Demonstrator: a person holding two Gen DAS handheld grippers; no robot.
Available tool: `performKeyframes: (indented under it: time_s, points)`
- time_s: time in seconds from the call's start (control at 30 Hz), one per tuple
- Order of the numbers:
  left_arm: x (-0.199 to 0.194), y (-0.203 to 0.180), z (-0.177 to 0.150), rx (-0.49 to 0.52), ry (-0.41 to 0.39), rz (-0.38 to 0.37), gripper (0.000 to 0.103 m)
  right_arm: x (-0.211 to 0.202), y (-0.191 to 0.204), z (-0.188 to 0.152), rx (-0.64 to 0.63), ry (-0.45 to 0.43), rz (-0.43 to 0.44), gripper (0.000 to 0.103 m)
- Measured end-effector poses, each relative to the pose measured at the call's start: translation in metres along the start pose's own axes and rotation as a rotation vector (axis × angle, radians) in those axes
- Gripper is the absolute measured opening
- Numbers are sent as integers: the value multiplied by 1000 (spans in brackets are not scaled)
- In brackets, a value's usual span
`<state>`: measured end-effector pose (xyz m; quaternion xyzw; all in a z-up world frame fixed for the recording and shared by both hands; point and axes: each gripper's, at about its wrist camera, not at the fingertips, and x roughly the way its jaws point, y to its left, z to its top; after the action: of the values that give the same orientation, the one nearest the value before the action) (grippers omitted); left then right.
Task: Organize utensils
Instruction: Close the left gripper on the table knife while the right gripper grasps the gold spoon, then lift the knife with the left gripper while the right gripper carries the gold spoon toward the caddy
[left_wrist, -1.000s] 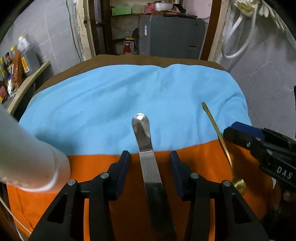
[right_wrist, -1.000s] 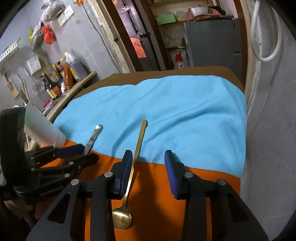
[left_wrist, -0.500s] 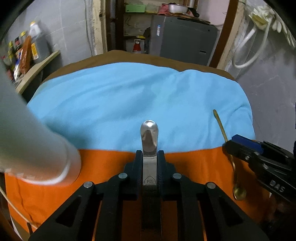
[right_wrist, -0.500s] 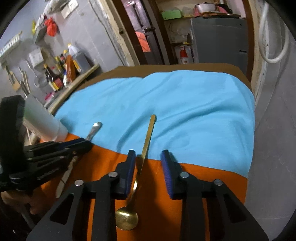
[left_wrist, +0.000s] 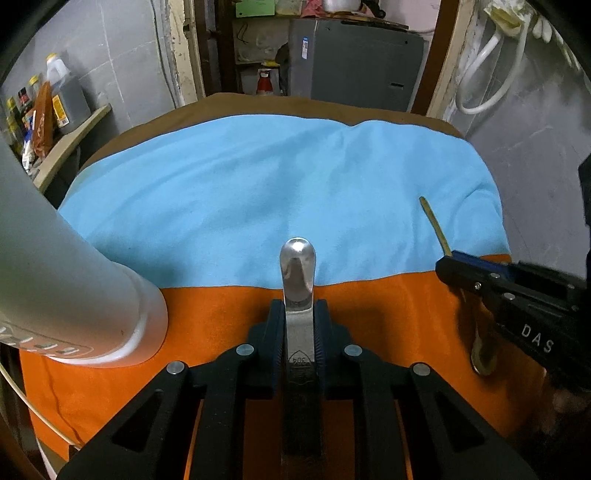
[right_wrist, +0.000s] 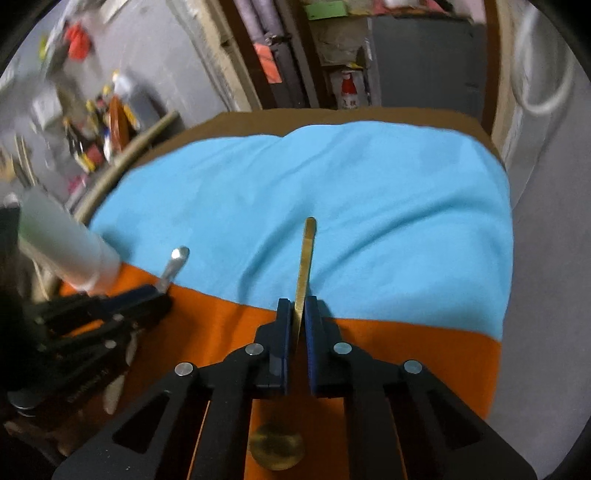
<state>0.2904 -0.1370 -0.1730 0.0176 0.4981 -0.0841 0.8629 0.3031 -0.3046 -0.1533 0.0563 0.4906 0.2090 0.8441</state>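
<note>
Both my grippers tilt steeply down over the desk (left_wrist: 258, 192). Left fingers (left_wrist: 275, 332) clamp the steel utensil's (left_wrist: 297, 273) handle; right fingers (right_wrist: 313, 332) pinch the gold spoon's (right_wrist: 304, 266) stem, bowl nearest me.

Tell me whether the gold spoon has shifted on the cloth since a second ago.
Cannot tell. The gold spoon crosses the blue-orange seam as before; both cameras moved, so its apparent shift proves nothing.
</note>
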Motion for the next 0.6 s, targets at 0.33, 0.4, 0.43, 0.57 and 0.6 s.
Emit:
performKeyframes:
  time_s: [0.33,0.4,0.43,0.57,0.6]
  points:
    - [-59,15,-25,-95,-267,-130,12,-44,21,-26,-1,-225,126,3]
    - [-71,16,-32,-87,-328,-119,12,-55,28,-30,-27,-290,135,3]
    - [-75,16,-34,-90,-348,-117,12,-60,32,-31,-38,-322,138,3]
    - [-91,11,-36,-112,-430,-110,12,-70,41,-33,-53,-401,151,3]
    - [-96,11,-36,-114,-451,-109,12,-73,43,-33,-52,-420,156,3]
